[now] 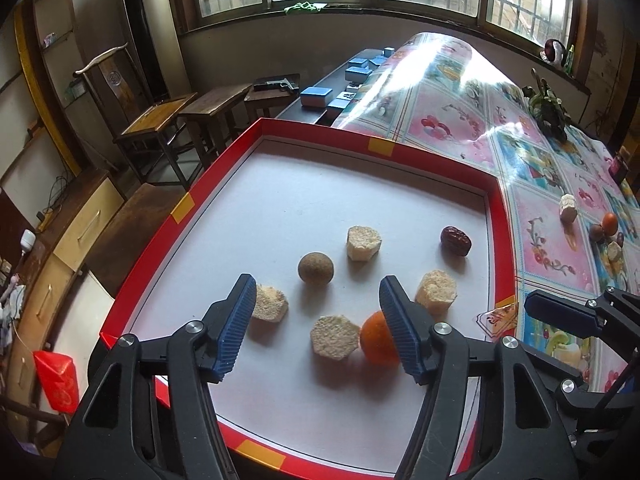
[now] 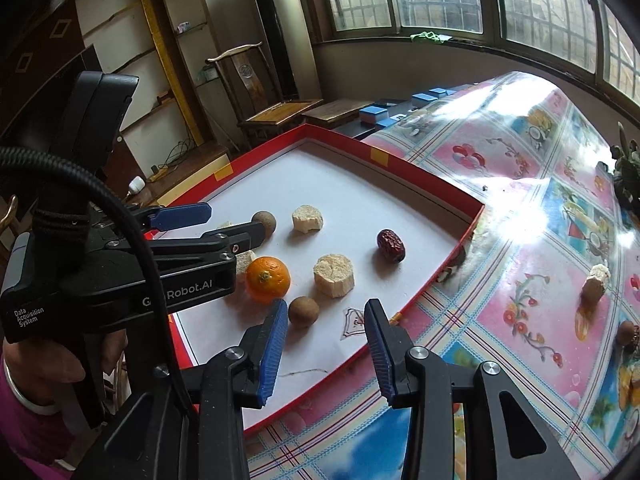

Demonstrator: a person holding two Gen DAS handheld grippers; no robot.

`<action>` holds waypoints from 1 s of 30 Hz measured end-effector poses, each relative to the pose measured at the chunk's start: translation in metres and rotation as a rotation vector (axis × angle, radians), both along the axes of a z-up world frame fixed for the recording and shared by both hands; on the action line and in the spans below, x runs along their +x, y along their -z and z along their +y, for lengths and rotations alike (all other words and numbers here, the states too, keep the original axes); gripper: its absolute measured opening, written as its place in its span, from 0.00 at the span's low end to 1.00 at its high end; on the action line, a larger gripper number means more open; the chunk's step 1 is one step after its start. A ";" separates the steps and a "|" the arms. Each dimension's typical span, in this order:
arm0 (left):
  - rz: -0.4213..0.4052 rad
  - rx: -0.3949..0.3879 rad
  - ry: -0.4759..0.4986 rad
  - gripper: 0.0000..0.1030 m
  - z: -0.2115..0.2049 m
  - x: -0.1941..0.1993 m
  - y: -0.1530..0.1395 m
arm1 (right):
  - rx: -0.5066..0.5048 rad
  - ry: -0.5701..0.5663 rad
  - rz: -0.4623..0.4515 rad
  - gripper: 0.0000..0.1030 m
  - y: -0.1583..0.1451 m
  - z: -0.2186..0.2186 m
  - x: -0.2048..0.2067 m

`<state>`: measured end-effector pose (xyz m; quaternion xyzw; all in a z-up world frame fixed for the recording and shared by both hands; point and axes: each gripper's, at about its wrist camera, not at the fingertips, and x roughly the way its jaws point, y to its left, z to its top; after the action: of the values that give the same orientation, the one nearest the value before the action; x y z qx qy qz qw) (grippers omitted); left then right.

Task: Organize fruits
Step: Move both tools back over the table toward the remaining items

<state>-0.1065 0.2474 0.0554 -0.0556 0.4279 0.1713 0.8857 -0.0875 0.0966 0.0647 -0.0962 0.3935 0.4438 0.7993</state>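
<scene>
A red-rimmed tray [image 1: 502, 216] with a white floor holds the fruit: an orange [image 1: 374, 340], a dark red date [image 1: 456, 241], a brown round fruit [image 1: 315, 267] and several pale cut chunks [image 1: 362, 242]. My left gripper [image 1: 316, 320] stands open low over the tray's near part. A pale chunk [image 1: 334, 336] lies between its fingers, and the orange sits against the right one, untouched by the pads. My right gripper [image 2: 326, 344] is open and empty over the tray's near corner. A second brown fruit [image 2: 303, 311] lies just past its left fingertip, beside the orange [image 2: 267, 279].
More fruit lies on the flowered tablecloth to the right of the tray: a pale chunk [image 1: 568, 208] and a small orange one [image 1: 610, 222]. Blue tiles [image 1: 316, 96] sit beyond the tray. A potted plant [image 1: 548, 108] stands far right; a wooden chair [image 1: 156, 120] and stools stand left.
</scene>
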 end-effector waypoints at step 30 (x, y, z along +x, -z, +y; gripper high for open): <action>0.011 -0.049 0.287 0.69 -0.147 0.075 -0.005 | -0.036 0.441 -0.013 0.48 0.004 -0.180 0.047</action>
<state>-0.0312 0.1007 0.0599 -0.0145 0.4402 0.0329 0.8972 -0.0403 -0.0831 0.0604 -0.0249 0.4075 0.2506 0.8778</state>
